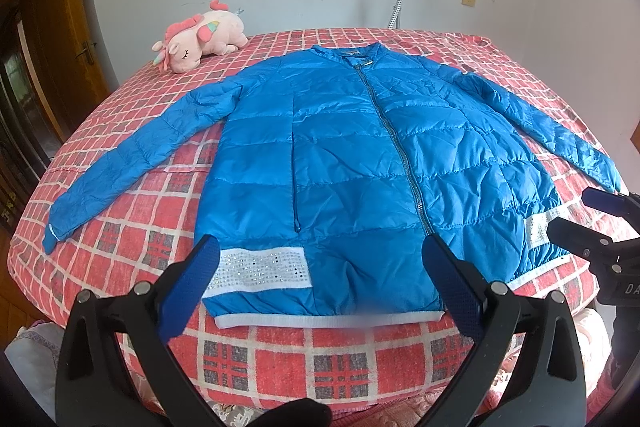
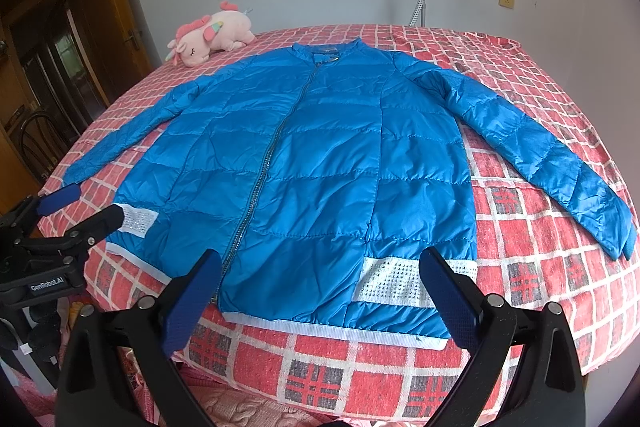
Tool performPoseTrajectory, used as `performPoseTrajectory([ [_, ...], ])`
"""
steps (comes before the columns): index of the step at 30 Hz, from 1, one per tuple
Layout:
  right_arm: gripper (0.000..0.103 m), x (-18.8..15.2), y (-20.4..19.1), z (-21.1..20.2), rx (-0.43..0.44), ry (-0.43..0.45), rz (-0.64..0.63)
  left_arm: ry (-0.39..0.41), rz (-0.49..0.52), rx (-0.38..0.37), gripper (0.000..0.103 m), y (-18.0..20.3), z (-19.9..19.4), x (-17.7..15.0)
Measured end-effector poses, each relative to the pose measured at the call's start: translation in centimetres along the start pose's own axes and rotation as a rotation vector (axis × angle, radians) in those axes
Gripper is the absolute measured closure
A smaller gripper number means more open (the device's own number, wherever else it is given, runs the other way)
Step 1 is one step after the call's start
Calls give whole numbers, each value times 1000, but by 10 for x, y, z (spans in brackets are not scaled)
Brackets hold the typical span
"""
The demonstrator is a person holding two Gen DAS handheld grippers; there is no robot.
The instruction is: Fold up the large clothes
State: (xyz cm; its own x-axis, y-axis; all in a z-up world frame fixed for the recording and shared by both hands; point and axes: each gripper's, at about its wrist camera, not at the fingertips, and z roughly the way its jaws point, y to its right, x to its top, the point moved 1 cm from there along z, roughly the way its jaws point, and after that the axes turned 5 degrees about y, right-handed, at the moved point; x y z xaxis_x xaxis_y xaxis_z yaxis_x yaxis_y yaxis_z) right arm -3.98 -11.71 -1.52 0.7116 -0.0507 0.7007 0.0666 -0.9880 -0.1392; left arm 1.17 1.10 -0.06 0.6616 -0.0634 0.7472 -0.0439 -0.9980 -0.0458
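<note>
My left gripper [image 1: 320,281] is spread wide and holding nothing, and just ahead of its fingertips the blue jacket [image 1: 340,147] lies flat and zipped on the bed [image 1: 340,359], hem nearest me, sleeves stretched out to either side. My right gripper [image 2: 322,285] is spread and empty too, poised at the same hem. Far beyond the left gripper, to its left, a pink plush unicorn [image 1: 200,41] rests near the wall.
</note>
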Motion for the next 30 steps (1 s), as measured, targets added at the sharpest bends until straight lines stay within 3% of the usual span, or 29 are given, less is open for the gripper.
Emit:
performPoseTrajectory([
  [21,4,1,9,6,-10,1,13,15,14,-2,3,-11,-3,4],
  [26,4,4,45,17,-77,7,72,-30,57,-86,3,-5,29,19],
  [30,4,9,108,23,-156,-16,205,-99,116,-105,3,18,67,40],
])
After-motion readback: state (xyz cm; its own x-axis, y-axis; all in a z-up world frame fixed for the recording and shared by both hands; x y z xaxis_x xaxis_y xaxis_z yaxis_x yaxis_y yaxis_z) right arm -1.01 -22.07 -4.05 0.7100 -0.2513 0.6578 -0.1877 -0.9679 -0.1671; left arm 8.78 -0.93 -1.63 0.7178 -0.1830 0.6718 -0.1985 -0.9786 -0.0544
